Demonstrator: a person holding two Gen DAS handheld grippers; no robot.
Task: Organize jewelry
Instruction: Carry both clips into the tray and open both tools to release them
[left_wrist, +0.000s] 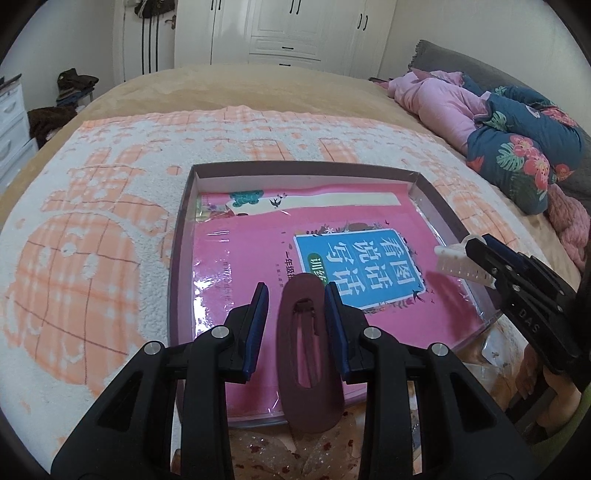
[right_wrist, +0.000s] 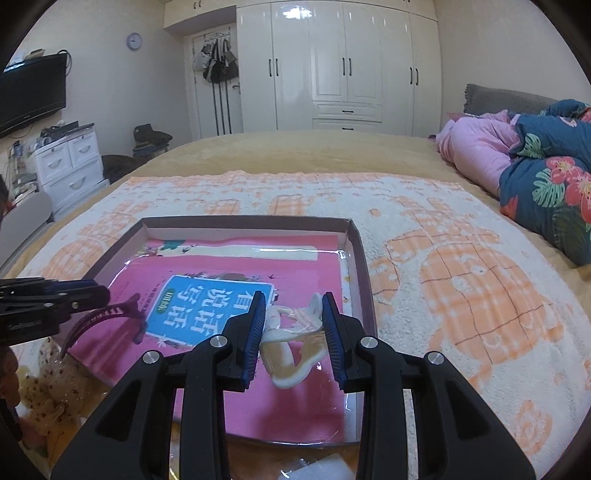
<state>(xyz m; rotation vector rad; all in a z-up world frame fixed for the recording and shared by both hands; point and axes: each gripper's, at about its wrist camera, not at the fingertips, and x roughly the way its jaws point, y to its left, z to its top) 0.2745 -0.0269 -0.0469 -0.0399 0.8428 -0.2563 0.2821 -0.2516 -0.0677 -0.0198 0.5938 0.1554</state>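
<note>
My left gripper (left_wrist: 297, 291) is shut on a dark maroon oval hair clip (left_wrist: 310, 354), held over the near edge of a shallow brown box (left_wrist: 295, 166). A pink book (left_wrist: 236, 266) under clear film lies in the box. My right gripper (right_wrist: 293, 297) is shut on a cream-white claw clip (right_wrist: 291, 343) above the box's right side. In the left wrist view the right gripper (left_wrist: 476, 251) enters from the right with the white clip (left_wrist: 461, 266) in its tips. In the right wrist view the left gripper (right_wrist: 88, 291) comes in from the left, the maroon clip (right_wrist: 107, 317) hanging from it.
The box (right_wrist: 243, 219) rests on a peach-and-white fleece towel (left_wrist: 92, 229) spread on a beige bed. Pink and floral quilts (right_wrist: 546, 177) are heaped at the right. A clear bag with speckled accessories (right_wrist: 55, 387) lies at the near edge. White wardrobes stand behind.
</note>
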